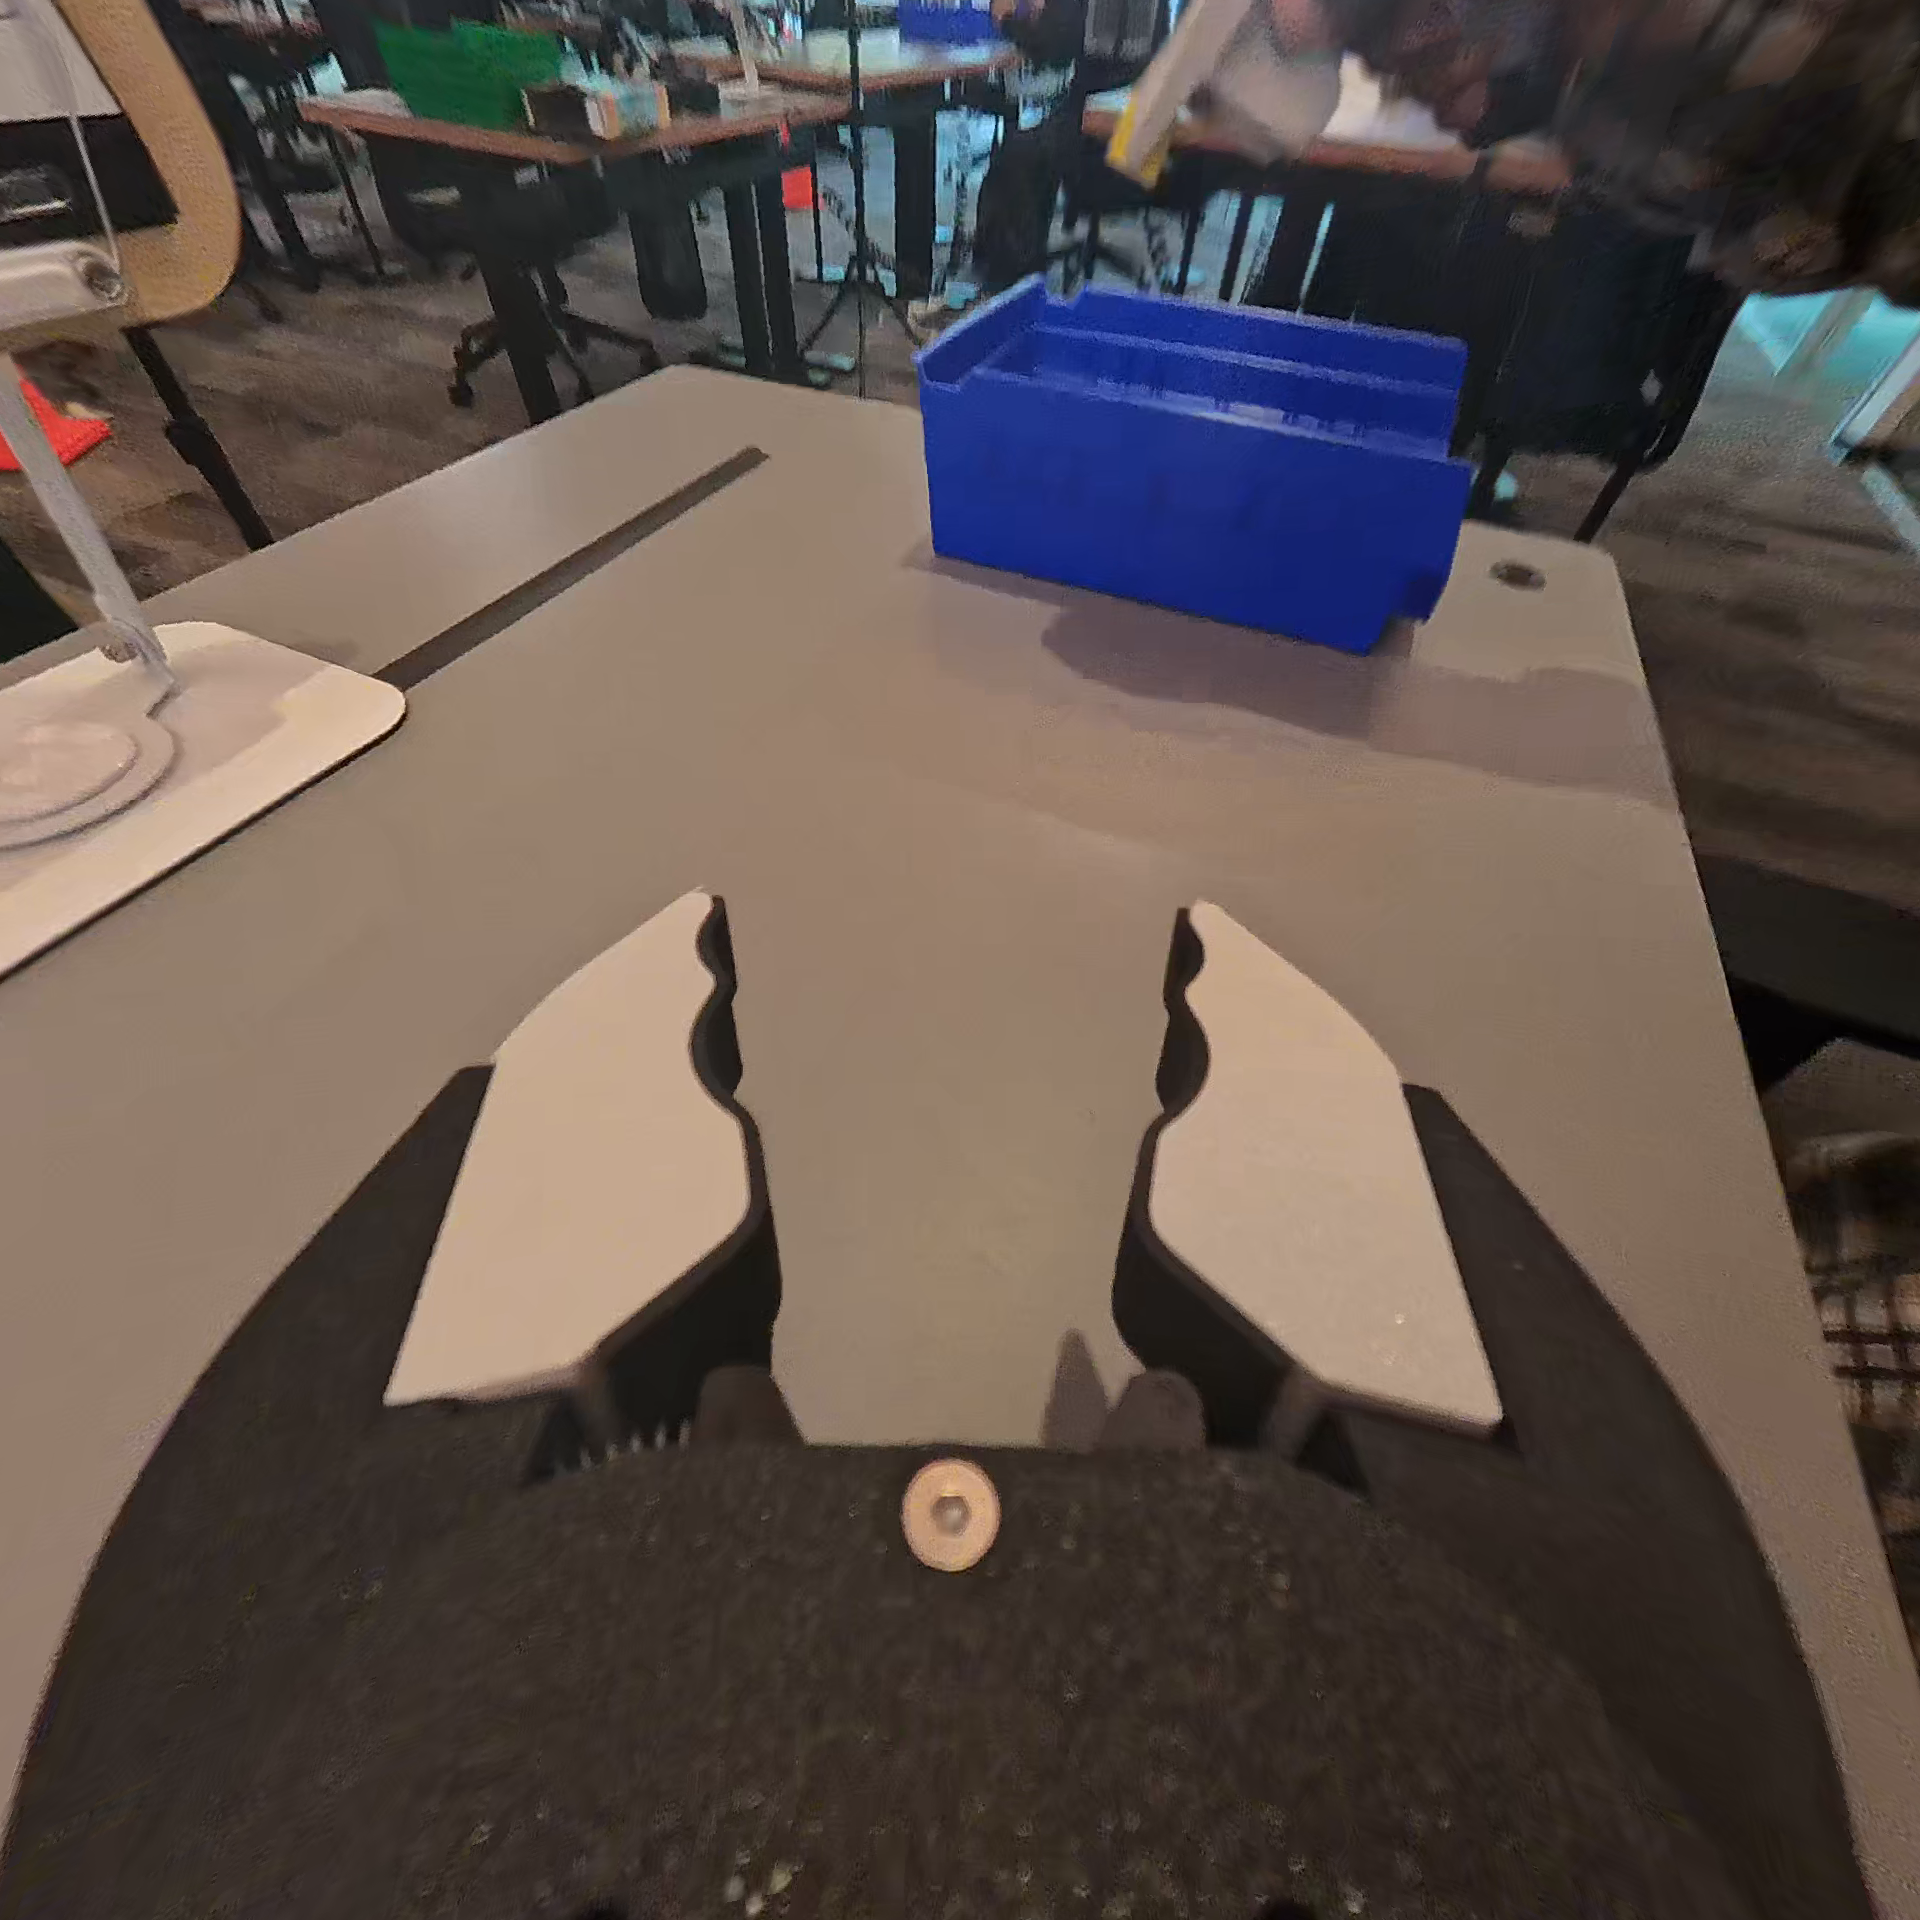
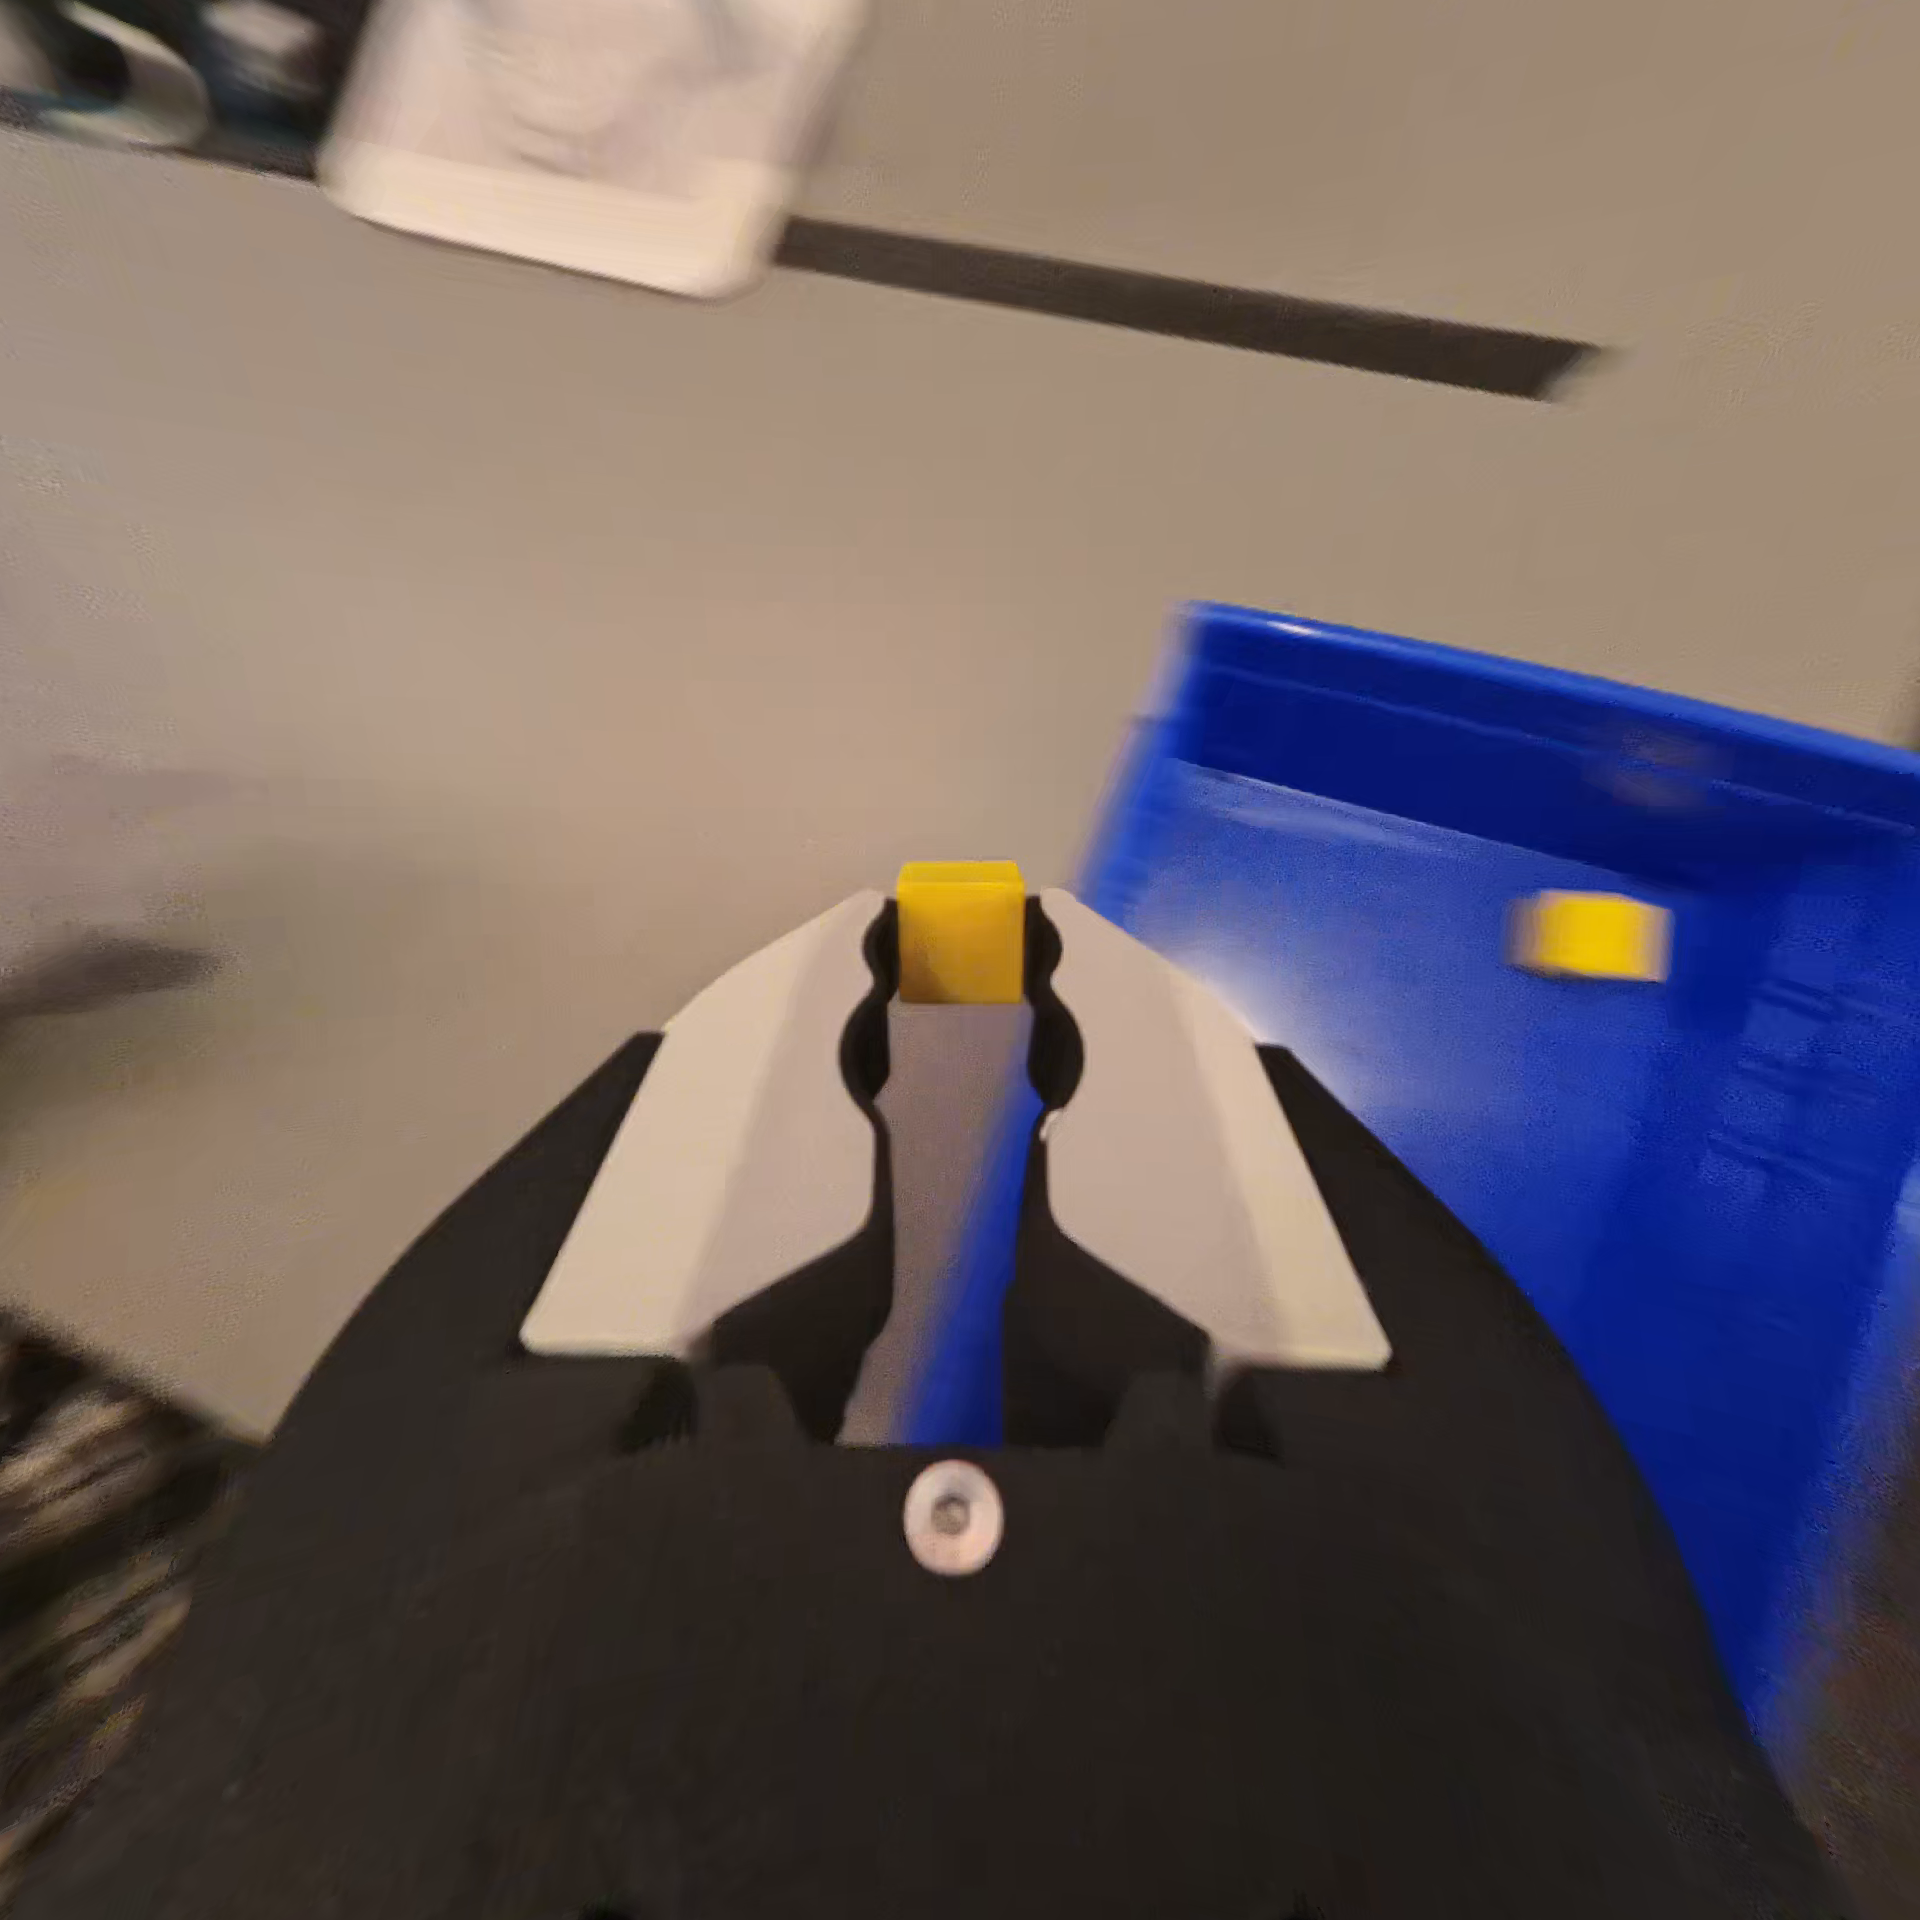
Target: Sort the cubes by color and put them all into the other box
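Left wrist view is showing a grey table (image 1: pixel 935 790) filling most of the frame, with a blue box (image 1: pixel 1184 488) sitting toward the upper right, near the table's far edge. A white stand base (image 1: pixel 197 758) is lying at the left edge, beside a dark slot (image 1: pixel 582 571) running diagonally across the tabletop. At the bottom centre, the left gripper (image 1: pixel 951 914) is hovering over bare table with its fingers spread wide and nothing between them. Blurred desks and chairs are filling the background along the top.

Right wrist view, blurred by motion, is showing the same table with a blue box (image 2: pixel 1558 1143) occupying the right side. A white object (image 2: pixel 582 135) is sitting at the upper left. At the lower centre, the right gripper (image 2: pixel 961 935) is pinching a yellow cube (image 2: pixel 958 935) between its fingertips, just left of the box. A second yellow cube (image 2: pixel 1590 937) is lying inside the box, at the right of the frame.
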Tool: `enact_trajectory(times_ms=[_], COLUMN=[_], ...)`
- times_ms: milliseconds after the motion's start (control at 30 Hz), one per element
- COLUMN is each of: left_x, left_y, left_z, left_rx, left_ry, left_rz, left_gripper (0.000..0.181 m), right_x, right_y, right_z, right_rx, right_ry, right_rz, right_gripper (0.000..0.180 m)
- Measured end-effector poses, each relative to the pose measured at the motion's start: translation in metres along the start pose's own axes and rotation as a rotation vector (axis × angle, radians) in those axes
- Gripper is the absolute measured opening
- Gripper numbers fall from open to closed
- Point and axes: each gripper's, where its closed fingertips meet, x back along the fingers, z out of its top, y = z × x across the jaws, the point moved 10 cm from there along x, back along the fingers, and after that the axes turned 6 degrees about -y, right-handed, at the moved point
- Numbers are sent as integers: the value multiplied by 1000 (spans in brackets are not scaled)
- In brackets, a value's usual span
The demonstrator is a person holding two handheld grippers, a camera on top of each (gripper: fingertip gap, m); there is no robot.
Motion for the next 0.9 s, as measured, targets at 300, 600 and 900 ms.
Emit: enact_trajectory(times_ms=[300,600,900], left_x=[-5,-17,-14], left_y=[1,5,-1], left_z=[-10,-17,-18], left_rx=[-102,-156,-108], left_ry=[-5,-89,-60], left_rz=[25,17,7], left_gripper=[64,62,63], right_x=[-73,-114,-94], right_y=[131,165,155], right_z=[-38,-51,-43], right_rx=[-126,-185,-177], right_ry=[-363,-437,-424], right_rz=[-266,-306,-335], right_gripper=[23,23,49])
